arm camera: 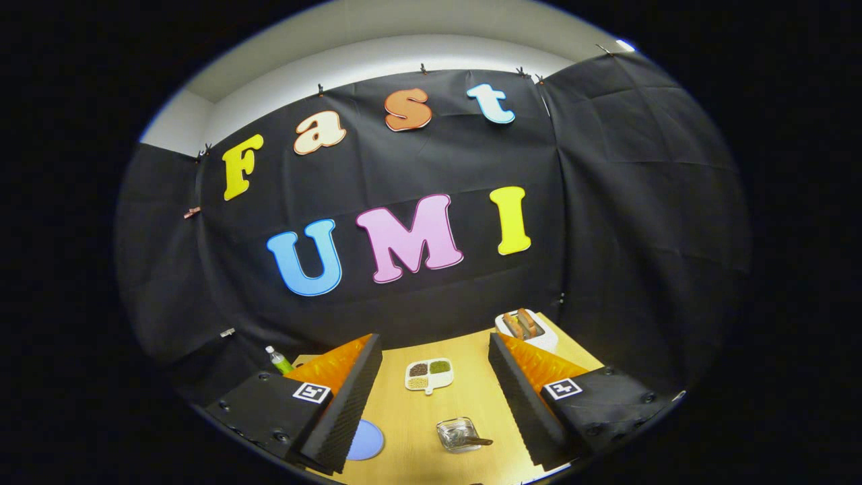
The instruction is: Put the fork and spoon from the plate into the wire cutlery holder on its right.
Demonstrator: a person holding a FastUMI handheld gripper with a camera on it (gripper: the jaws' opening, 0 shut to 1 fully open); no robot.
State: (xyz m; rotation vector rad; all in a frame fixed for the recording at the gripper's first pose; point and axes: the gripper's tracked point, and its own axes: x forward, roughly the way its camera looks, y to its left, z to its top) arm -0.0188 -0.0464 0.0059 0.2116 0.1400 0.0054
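Looking along our gripper [434,397], we note these things, line by line:

Fingers: our two black ribbed fingers [343,404] stand wide apart — nothing is between the pads, and neither pad touches anything. Each finger has an orange part behind the pad and a small square marker on its black housing.

Jaws: spread, holding nothing.

Table: a light wooden table [471,397] lies under and ahead of the fingers, and it ends at the black cloth wall.

Blue plate: a round blue plate [367,441] lies on the table low beside the left finger, partly hidden by this finger. We cannot tell from here what lies on it.

Cutlery holder: a small see-through holder [458,433] stands on the table to the right of the plate, in the gap between the fingers and closer to the right one. A dark handle [479,442] sticks out of it toward the right finger — whether it is the fork or the spoon, we cannot tell.

Divided dish: a white dish [429,374] with four compartments of dark, green and pale grains sits beyond the holder, between the fingers.

White tray: a white tray [528,329] with brownish pieces stands far back, just beyond the right finger.

Bottle: a green bottle [279,360] with a white cap stands beyond the left finger.
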